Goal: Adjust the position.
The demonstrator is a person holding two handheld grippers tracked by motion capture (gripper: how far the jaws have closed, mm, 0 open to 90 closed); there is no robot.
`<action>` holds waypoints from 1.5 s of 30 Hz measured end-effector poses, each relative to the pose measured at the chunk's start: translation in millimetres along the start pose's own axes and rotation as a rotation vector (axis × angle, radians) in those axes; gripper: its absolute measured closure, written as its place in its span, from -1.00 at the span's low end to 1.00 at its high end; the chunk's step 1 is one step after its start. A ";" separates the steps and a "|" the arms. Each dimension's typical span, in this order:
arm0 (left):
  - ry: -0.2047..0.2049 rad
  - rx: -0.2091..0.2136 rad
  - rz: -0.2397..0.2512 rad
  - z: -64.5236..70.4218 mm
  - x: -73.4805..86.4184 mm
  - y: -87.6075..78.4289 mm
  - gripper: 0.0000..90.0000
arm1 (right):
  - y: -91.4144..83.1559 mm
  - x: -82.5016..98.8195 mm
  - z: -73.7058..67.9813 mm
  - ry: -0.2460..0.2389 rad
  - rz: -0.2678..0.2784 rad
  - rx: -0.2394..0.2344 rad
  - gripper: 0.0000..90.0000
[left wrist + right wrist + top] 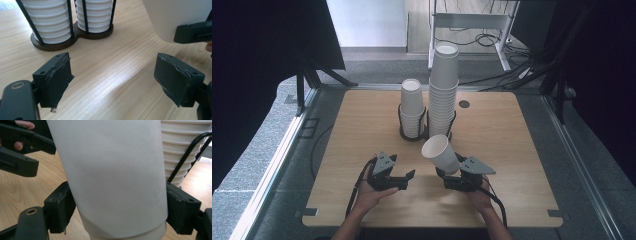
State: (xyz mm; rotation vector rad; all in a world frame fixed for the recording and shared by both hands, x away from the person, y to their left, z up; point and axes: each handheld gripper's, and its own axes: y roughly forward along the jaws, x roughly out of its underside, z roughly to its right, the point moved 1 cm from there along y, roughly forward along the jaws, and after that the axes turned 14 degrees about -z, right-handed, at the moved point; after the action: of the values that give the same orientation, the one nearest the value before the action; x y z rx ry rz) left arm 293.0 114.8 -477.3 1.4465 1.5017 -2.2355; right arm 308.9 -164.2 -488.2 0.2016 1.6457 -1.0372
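A white paper cup is clamped near its base in my right gripper and tilts up and to the left, mouth toward the stacks. In the right gripper view both pads press the cup's sides. My left gripper sits just left of it, low over the table, open with only bare wood between its pads. Behind stand a short cup stack and a tall cup stack in a black wire holder. The held cup appears at the upper right of the left gripper view.
The wooden table has a round dark grommet right of the tall stack. Beyond the far edge stand a white metal frame and loose cables on the floor. Bare wood lies on both sides of the holder.
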 end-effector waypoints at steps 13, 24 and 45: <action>-0.052 0.043 -0.008 -4.3 4.8 4.1 -0.67 | -1.6 6.1 6.4 0.069 0.035 -0.049 -0.56; -0.123 0.205 0.084 1.0 -5.0 -1.1 -0.72 | 1.7 9.0 -1.3 0.111 0.079 -0.155 -0.56; -0.181 0.378 0.146 5.6 -32.0 10.6 -0.87 | 8.8 9.7 -8.0 0.105 0.089 -0.145 -0.55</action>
State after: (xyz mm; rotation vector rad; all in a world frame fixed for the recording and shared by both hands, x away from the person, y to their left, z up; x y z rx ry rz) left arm 312.6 92.3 -460.6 1.3380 0.9253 -2.5705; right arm 305.2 -156.9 -501.2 0.2342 1.7831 -0.8484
